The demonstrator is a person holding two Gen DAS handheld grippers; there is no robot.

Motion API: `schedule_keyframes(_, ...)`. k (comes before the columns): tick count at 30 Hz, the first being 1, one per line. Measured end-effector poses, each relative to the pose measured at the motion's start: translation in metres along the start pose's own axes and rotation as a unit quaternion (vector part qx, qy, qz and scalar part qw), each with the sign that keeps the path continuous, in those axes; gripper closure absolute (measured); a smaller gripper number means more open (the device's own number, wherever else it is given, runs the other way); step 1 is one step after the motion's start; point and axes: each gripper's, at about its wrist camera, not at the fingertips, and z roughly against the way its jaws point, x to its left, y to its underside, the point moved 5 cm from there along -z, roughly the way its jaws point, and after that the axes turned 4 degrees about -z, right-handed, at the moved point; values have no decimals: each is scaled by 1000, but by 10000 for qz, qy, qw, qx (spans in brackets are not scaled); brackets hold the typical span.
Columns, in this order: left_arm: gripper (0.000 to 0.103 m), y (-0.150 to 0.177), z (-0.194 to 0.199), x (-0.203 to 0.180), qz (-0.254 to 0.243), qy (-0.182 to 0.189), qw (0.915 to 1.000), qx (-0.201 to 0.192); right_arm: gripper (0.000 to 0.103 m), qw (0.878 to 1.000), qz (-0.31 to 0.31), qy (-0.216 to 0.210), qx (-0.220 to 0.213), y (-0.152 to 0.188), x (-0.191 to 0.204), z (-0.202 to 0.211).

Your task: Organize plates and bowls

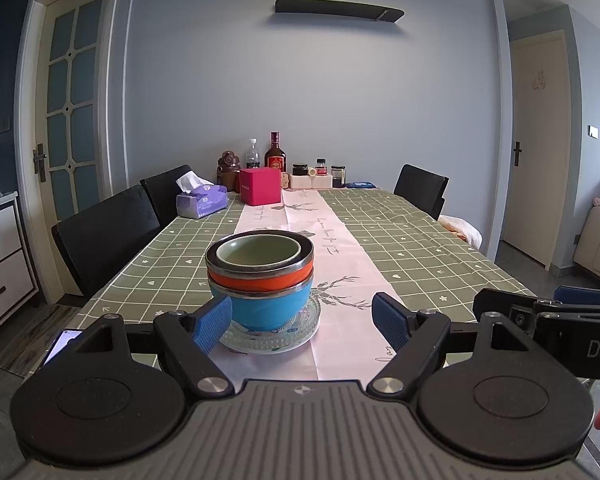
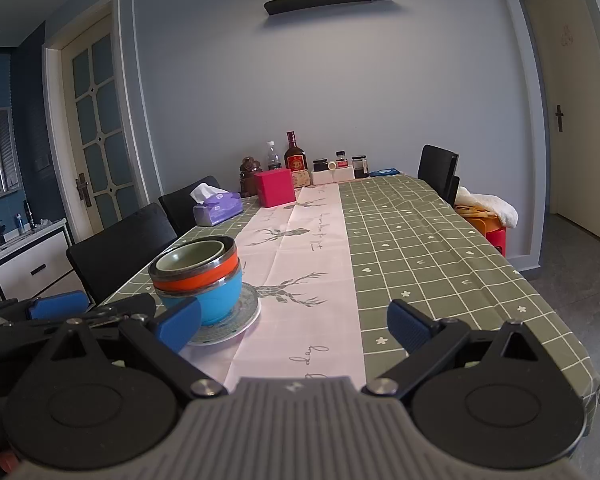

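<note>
A stack stands on the pink runner: a green bowl (image 1: 259,251) nested in an orange bowl (image 1: 260,279), which sits in a blue bowl (image 1: 265,308), all on a glass plate (image 1: 300,328). In the left wrist view my left gripper (image 1: 302,322) is open just in front of the stack, its left pad beside the blue bowl. The right wrist view shows the same green bowl (image 2: 191,257), orange bowl (image 2: 198,275), blue bowl (image 2: 214,300) and plate (image 2: 242,316) to the left of my open right gripper (image 2: 294,326), which holds nothing.
At the table's far end are a pink box (image 1: 260,186), a tissue pack (image 1: 201,199), bottles (image 1: 275,153) and jars. Black chairs (image 1: 104,232) line the left side, another (image 1: 420,188) the right. A phone (image 1: 60,346) lies at the near left. The right gripper's body (image 1: 548,316) shows at the right.
</note>
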Motion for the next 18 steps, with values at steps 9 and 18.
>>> schedule_keyframes(9, 10, -1, 0, 0, 6, 10, 10000, -5, 6, 10000, -11, -14, 21, -1, 0, -1)
schedule_keyframes(18, 10, -1, 1, 0, -4, 41, 10000, -10, 5, 10000, -10, -18, 51, 0, 1, -1)
